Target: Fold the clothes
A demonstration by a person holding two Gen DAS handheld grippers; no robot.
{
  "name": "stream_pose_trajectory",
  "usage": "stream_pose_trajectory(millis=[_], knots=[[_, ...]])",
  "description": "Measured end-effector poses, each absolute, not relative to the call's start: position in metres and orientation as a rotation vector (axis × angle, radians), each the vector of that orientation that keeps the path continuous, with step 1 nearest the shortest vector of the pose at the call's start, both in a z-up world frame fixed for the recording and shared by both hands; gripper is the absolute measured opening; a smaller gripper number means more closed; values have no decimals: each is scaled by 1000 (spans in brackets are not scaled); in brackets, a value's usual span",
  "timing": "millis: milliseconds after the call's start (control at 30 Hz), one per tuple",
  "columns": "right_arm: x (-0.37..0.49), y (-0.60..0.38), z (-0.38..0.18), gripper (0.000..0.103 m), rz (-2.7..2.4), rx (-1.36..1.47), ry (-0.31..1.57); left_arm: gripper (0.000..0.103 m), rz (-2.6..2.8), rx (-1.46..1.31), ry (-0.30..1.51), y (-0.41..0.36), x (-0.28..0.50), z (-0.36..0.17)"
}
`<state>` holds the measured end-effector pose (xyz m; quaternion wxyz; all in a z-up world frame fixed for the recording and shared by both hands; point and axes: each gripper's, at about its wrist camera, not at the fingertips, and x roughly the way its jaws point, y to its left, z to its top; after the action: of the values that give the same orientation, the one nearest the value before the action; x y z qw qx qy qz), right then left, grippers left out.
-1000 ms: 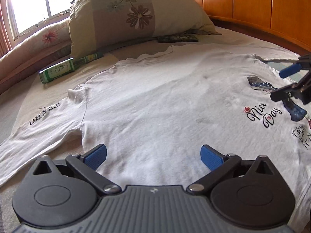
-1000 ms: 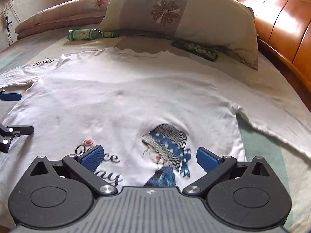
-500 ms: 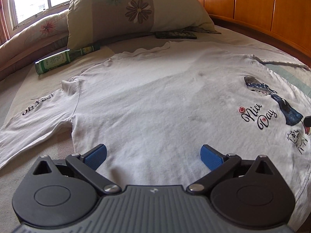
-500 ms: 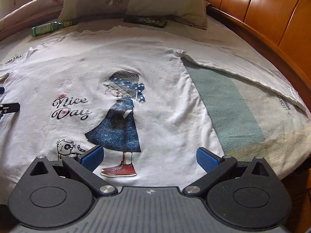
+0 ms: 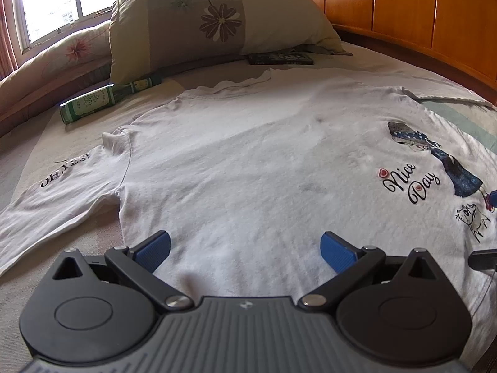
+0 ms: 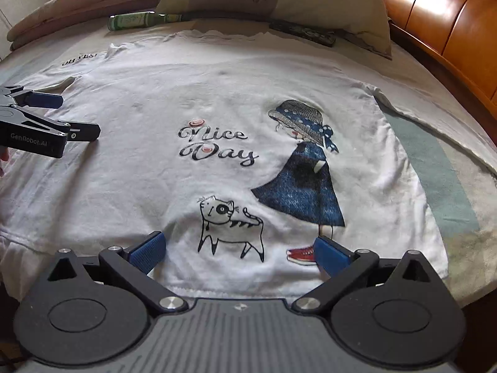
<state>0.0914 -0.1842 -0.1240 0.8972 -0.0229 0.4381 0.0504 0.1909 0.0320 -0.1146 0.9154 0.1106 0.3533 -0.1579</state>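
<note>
**Jaws wide, shirt unfolded**

Spread wide and empty on both sides: right gripper (image 6: 237, 250) poised at the near hem, over the cat print; left gripper (image 5: 245, 248) hovering over the plain left half, also seen from the side in the right wrist view (image 6: 59, 118), blue pads apart. Laid flat, print up, across the bed (image 6: 450, 186): white long-sleeved shirt (image 6: 217, 93), hem near, collar far, sleeves stretched out left and right. Judged light, soft and limp, likely to sag and wrinkle if lifted at one point; best pinched at the hem corners or at a sleeve cuff and shoulder seam, through both layers. Farther off, beyond the collar: green bottle (image 5: 105, 102), dark flat remote-like object (image 5: 281, 58), flowered pillow (image 5: 217, 21), wooden headboard (image 5: 419, 9).
</note>
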Motion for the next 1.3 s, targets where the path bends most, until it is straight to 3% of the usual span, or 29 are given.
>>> stream_pose_trajectory(millis=[333, 567, 767, 1000, 1300], knots=[[63, -220, -107, 103, 84, 74, 810, 102, -352, 218, 692, 25, 185, -110], [62, -275, -118, 103, -89, 184, 847, 102, -348, 205, 677, 19, 189, -108], [77, -289, -103, 103, -63, 269, 733, 102, -333, 169, 662, 16, 196, -107], [120, -258, -114, 103, 3, 171, 760, 102, -342, 143, 654, 12, 202, -108], [103, -303, -115, 103, -82, 232, 749, 102, -362, 108, 602, 8, 199, -101]])
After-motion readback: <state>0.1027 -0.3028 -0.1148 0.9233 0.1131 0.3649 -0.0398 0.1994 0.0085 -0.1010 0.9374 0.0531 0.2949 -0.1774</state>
